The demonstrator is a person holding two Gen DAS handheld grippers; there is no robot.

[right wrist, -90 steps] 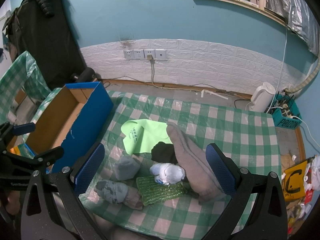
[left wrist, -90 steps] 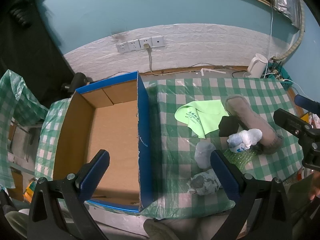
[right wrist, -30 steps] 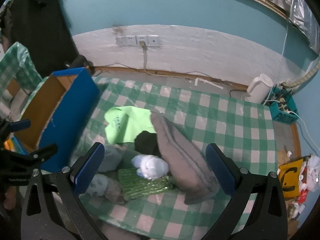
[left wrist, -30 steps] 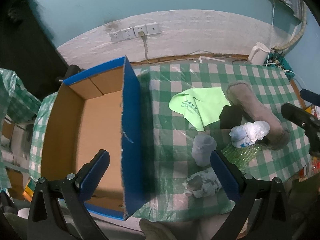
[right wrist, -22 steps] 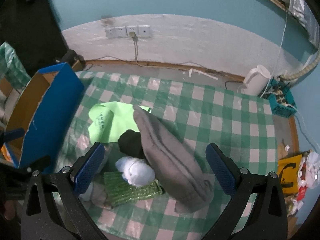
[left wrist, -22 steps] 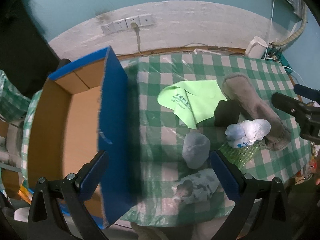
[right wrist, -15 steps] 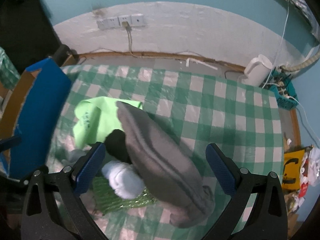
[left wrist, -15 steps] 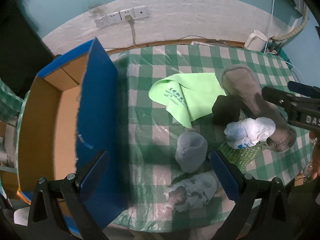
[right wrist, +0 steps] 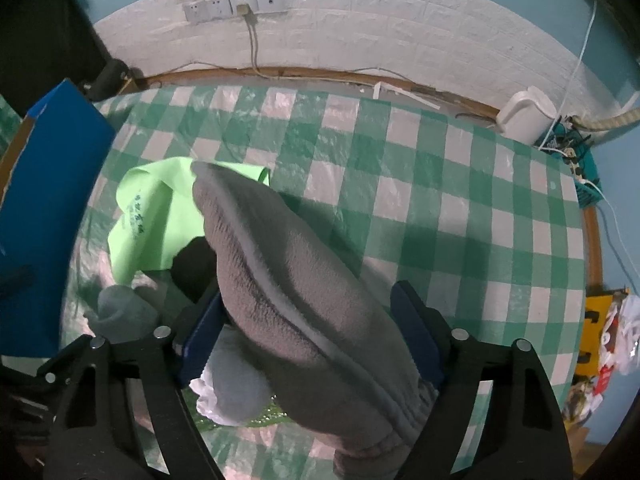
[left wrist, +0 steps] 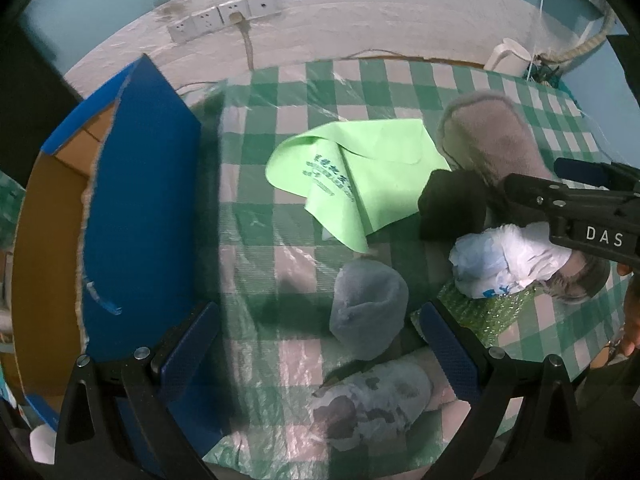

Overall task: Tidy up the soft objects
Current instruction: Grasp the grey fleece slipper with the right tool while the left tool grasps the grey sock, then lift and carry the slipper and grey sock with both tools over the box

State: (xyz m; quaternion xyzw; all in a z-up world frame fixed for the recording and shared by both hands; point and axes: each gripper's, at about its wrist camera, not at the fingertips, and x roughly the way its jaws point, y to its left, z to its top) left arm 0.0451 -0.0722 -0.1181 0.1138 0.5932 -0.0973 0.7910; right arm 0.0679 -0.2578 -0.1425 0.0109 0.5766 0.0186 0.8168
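Soft items lie on the green checked tablecloth [left wrist: 360, 84]: a long grey fleece roll [right wrist: 296, 280], a light green cloth [left wrist: 360, 176], a black bundle [left wrist: 452, 208], a white bundle [left wrist: 508, 256], a grey sock ball [left wrist: 368, 312], a patterned sock ball [left wrist: 372, 408] and green bubble wrap [left wrist: 492, 308]. My right gripper [right wrist: 308, 332] is open, its fingers straddling the fleece roll without closing; it also shows in the left wrist view [left wrist: 568, 208]. My left gripper [left wrist: 320, 352] is open above the grey sock ball. An open blue cardboard box [left wrist: 136, 216] stands at the left.
A white wall panel with sockets [right wrist: 236, 4] and a cable runs behind the table. A white kettle [right wrist: 528, 116] and a teal basket [right wrist: 580, 152] sit at the back right. A black garment hangs at the far left.
Both grippers have moved forward and down toward the pile. The right gripper's open fingers now flank the grey fleece roll. The left gripper has shifted right, away from the box.
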